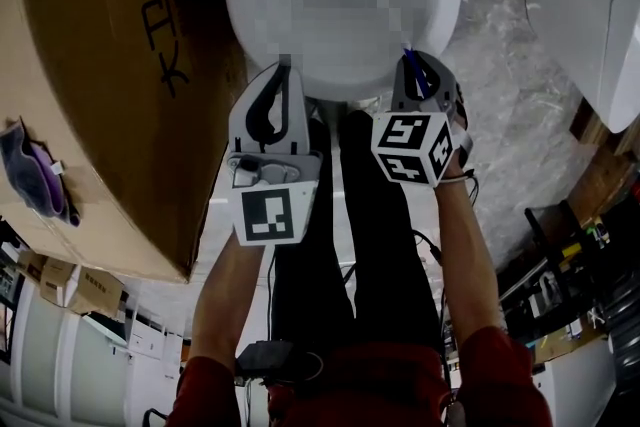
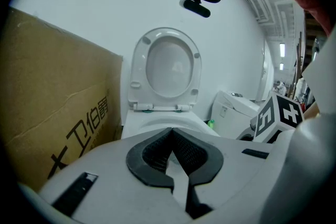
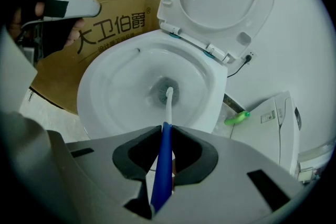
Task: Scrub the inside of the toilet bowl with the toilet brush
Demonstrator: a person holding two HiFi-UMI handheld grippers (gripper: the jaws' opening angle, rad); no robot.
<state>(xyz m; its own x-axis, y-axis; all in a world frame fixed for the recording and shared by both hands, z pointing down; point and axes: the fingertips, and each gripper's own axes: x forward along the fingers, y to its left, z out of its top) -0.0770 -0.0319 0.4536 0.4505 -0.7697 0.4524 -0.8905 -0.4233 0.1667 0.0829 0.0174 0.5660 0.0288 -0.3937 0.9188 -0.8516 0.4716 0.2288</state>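
Right gripper was clamped shut on blue handle of toilet brush. Bristle head sat at bottom of toilet bowl. Left gripper had jaws together, empty, near bowl's front rim. Cardboard box stood to left.

The left gripper and right gripper are held side by side at the toilet bowl rim. The toilet brush handle, blue, is seen at the right gripper's tips; a cardboard box is seen beside the left gripper.
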